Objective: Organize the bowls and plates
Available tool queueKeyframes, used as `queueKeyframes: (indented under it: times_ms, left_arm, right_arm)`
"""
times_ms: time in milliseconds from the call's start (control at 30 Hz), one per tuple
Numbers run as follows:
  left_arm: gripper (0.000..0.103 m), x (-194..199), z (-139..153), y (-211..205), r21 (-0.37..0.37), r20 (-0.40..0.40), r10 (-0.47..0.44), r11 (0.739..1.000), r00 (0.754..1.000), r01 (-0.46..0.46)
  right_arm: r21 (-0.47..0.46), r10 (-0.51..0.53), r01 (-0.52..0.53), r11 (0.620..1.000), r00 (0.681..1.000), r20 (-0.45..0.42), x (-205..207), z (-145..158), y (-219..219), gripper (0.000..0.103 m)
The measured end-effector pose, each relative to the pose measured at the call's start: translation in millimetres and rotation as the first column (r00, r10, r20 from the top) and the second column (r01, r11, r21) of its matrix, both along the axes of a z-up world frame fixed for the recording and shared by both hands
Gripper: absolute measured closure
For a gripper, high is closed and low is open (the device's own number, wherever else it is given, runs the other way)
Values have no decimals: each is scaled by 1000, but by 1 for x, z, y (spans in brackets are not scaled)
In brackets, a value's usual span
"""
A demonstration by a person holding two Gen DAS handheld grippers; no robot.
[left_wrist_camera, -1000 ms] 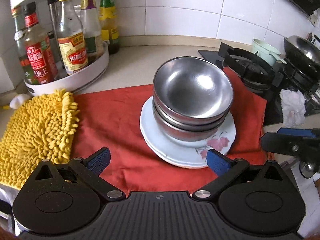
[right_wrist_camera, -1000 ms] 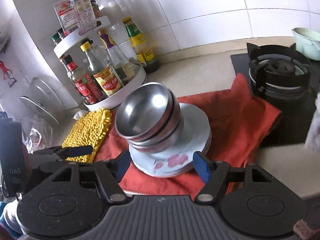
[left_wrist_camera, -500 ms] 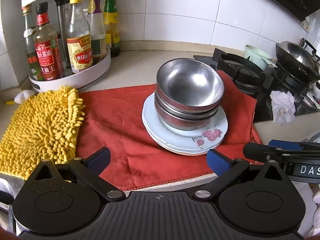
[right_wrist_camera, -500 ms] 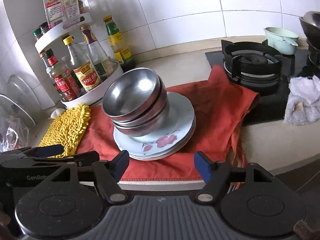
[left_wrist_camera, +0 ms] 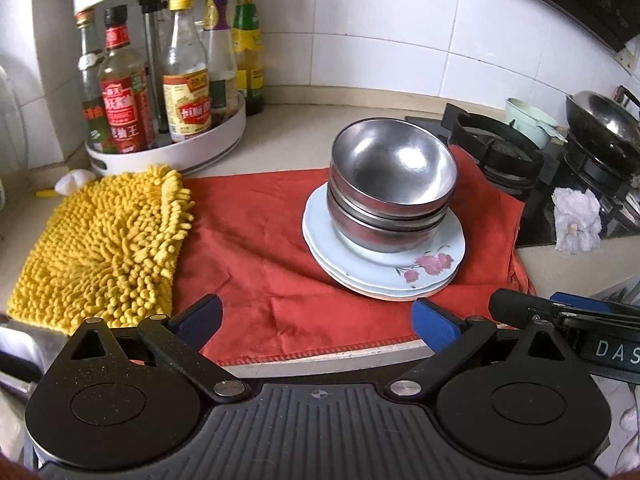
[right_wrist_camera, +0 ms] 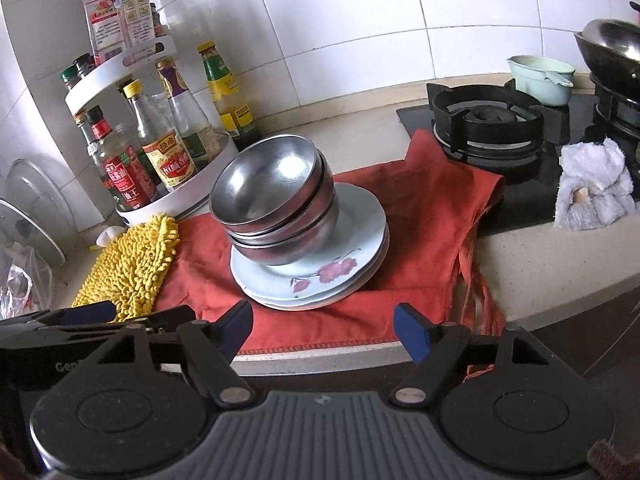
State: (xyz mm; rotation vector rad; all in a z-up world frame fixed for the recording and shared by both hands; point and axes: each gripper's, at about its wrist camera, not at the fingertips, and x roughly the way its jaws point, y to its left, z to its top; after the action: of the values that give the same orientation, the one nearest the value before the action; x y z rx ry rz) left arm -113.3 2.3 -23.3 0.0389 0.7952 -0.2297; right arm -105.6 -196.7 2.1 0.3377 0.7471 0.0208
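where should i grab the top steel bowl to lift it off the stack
Probably by its rim, one finger inside and one outside. The top bowl sits nested and tilted in the bowl stack on the plates, so its walls are mostly buried and only the rim stands proud. Come from the near, front side, where the right gripper, jaws opening and empty, already faces it.

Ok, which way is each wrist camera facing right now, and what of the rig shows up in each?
Left wrist: sits behind the left gripper, looking down across the counter edge at the steel bowls stacked on plates; its own open fingers show, plus the right gripper at the right edge.
Right wrist: sits behind the right gripper, jaws opening with nothing between them, facing the same stack from further right; the left gripper shows at left.
Shared: bowls, plates, red cloth, yellow mitt, bottle rack, stove.
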Motion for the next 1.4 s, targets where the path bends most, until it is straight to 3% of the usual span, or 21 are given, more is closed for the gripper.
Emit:
queueKeyframes:
  times_ms: [200, 400, 833, 1000, 1400]
  left_arm:
    - [2, -3, 0, 2, -10, 0, 17, 1000, 1000, -17]
    - [4, -12, 5, -6, 56, 68, 15, 998, 998, -18]
    - [4, -19, 9, -6, 88, 97, 31, 995, 995, -40]
    - [8, -24, 11, -2, 56, 106, 29, 998, 994, -35]
    - [9, -22, 11, 1, 53, 101, 18, 998, 995, -24]
  right_arm:
    - [10, -15, 15, 1000, 1000, -10, -3, 1, 1, 30]
    - [10, -13, 13, 1000, 1000, -9, -5, 0, 0, 30]
    - [1, -1, 1, 1000, 1000, 4, -7, 3, 3, 30]
    - [6, 11, -11, 1000, 1000, 19, -11, 4, 3, 30]
    - [-19, 30, -29, 999, 999, 30, -11, 7, 8, 30]
